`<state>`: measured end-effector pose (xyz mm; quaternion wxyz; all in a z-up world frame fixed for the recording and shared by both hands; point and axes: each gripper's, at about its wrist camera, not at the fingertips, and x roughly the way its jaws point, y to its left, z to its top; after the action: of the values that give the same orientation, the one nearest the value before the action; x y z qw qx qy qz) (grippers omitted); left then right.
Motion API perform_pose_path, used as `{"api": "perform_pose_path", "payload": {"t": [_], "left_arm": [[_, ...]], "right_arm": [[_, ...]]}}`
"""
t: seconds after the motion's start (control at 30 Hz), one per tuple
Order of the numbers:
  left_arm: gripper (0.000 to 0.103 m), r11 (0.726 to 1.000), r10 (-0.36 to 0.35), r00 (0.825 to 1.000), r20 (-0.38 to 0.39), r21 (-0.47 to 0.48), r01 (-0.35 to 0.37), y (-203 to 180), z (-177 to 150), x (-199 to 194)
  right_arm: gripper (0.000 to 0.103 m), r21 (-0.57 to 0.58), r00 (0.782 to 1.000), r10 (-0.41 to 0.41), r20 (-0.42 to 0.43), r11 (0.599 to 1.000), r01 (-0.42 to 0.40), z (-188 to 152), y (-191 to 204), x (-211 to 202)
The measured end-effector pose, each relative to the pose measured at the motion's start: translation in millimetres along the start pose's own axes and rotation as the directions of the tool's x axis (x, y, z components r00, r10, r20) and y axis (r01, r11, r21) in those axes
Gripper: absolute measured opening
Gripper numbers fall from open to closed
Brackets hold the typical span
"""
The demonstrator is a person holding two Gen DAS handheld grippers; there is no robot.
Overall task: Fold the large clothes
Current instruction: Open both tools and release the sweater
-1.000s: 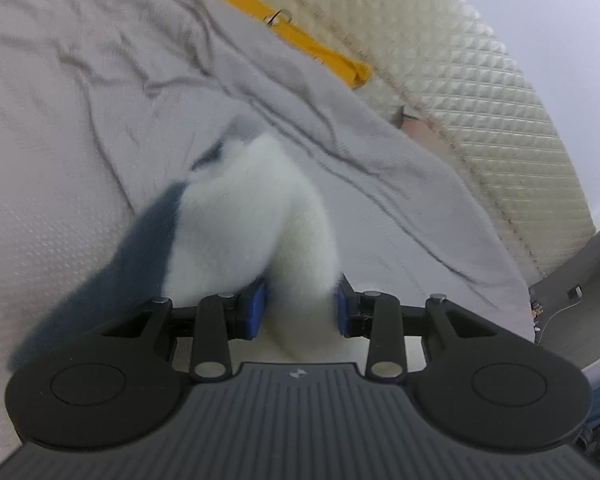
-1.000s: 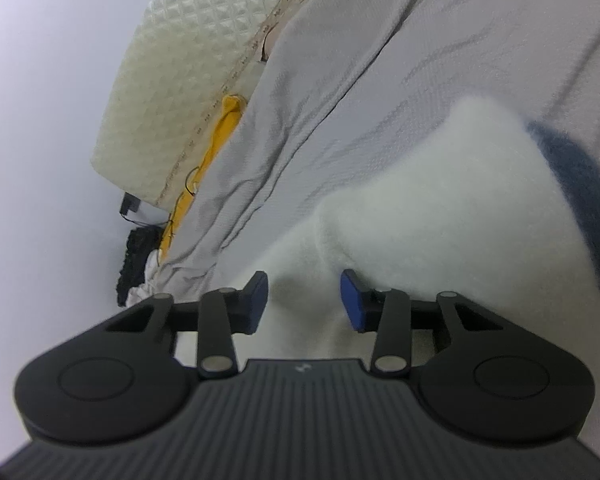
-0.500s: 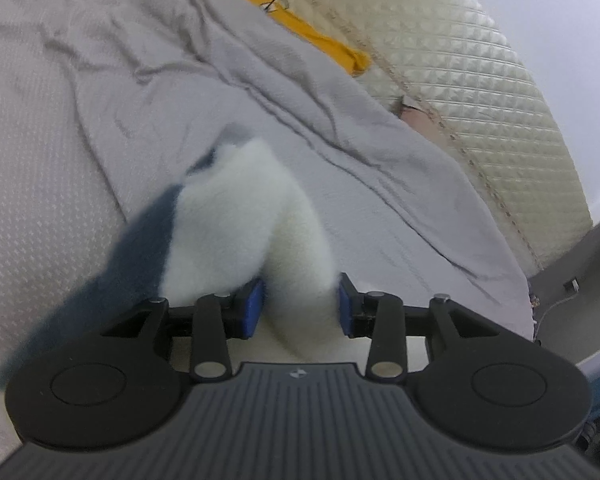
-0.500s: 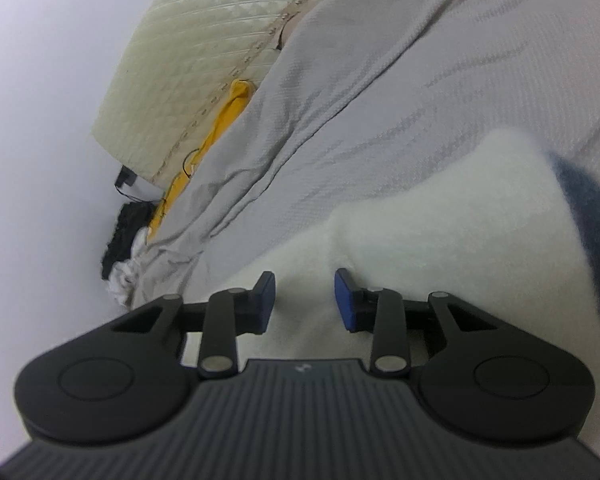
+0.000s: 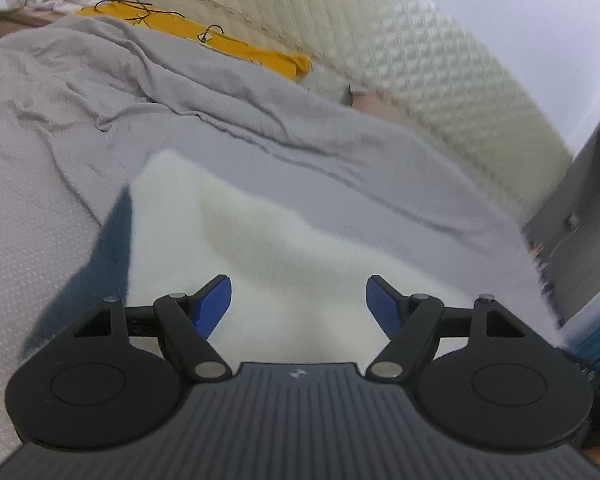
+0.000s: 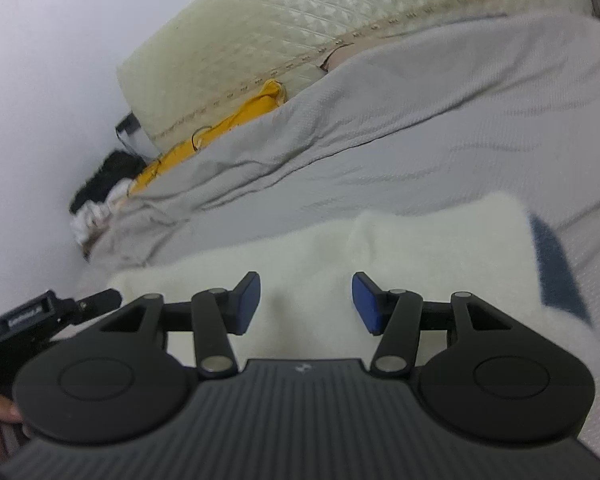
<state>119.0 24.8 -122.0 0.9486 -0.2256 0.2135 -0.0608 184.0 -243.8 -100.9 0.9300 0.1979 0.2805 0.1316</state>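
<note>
- fluffy white fleece garment with a dark blue panel (image 5: 260,240) lies folded flat on the textured grey bedspread (image 5: 40,208).
- bare bedspread stretches beyond it toward the quilted cream headboard (image 5: 420,60).
- left gripper (image 5: 299,300) and right gripper (image 6: 305,300) hover over the fleece, jaws opening, pads clear of it.

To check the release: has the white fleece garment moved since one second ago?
Yes. The white fleece garment, bunched upright before, has dropped flat onto the grey bedspread, clear of the opening left gripper.
</note>
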Motion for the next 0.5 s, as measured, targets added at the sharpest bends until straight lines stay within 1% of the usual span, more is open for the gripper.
{"api": "perform_pose_path", "payload": {"t": [0.1,0.17,0.27,0.4,0.5], "left_arm": [[0.078,0.996,0.060,0.998,-0.014,0.071,-0.059,-6.5,-8.2,11.7],[0.078,0.991,0.083,0.996,-0.022,0.104,-0.080,-9.1,-10.9,19.6],[0.078,0.982,0.122,0.992,-0.031,0.148,-0.116,-12.7,-13.2,33.1],[0.079,0.976,0.142,0.989,-0.051,0.174,-0.131,-11.0,-14.5,52.0],[0.079,0.979,0.136,0.989,-0.057,0.162,-0.125,-7.7,-14.8,56.3]], "right_arm": [[0.054,-0.087,0.999,-0.050,0.006,0.995,0.050,-5.1,7.2,6.2],[0.053,-0.128,0.997,-0.074,0.012,0.989,0.075,-7.0,10.1,12.4],[0.053,-0.157,0.996,-0.090,0.022,0.983,0.092,-9.6,9.5,21.1],[0.053,-0.172,0.995,-0.097,0.022,0.980,0.100,-9.9,6.6,36.6],[0.053,-0.172,0.995,-0.091,0.028,0.981,0.094,-11.2,2.9,44.0]]}}
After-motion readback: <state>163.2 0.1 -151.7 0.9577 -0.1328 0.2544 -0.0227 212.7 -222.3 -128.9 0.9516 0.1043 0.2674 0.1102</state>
